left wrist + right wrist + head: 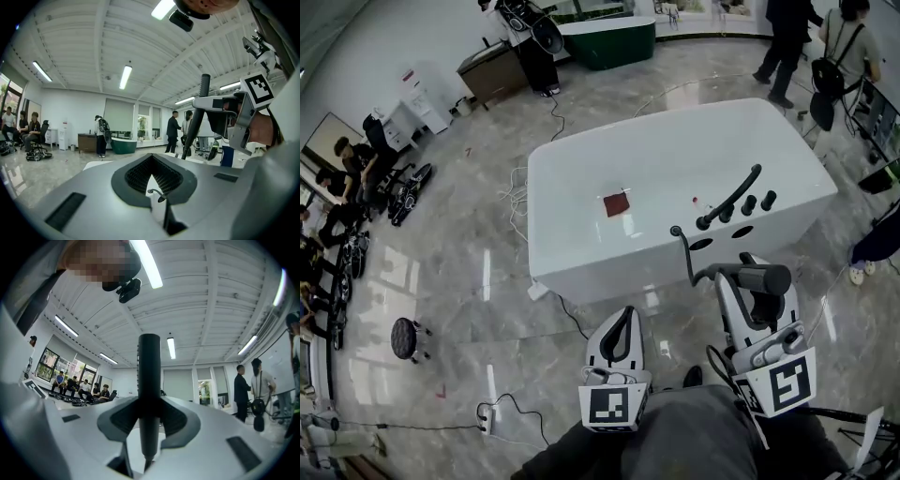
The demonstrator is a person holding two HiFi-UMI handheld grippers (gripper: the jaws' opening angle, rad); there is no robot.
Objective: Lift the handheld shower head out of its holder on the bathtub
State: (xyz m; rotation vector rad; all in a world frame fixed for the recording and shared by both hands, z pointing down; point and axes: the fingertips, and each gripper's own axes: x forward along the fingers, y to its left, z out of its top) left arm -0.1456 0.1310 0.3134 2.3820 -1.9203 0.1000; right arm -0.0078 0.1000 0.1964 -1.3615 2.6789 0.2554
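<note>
The dark handheld shower head (761,278) is off the white bathtub (581,253), and my right gripper (746,277) is shut on its handle. Its dark hose (685,255) curves from the handle back to the tub's near rim. In the right gripper view the handle (149,394) stands upright between the pads. On the rim are two dark openings (700,245), a black spout (731,197) and black knobs (749,202). My left gripper (627,313) is shut with nothing in it, below the tub's front wall. The left gripper view shows the shower head (198,117) at the upper right.
A red-brown square (617,203) lies in the tub. A black stool (409,337) and cables lie on the marble floor at left. Seated people (337,187) are far left, standing people (787,47) at the back right. A green tub (607,37) stands far back.
</note>
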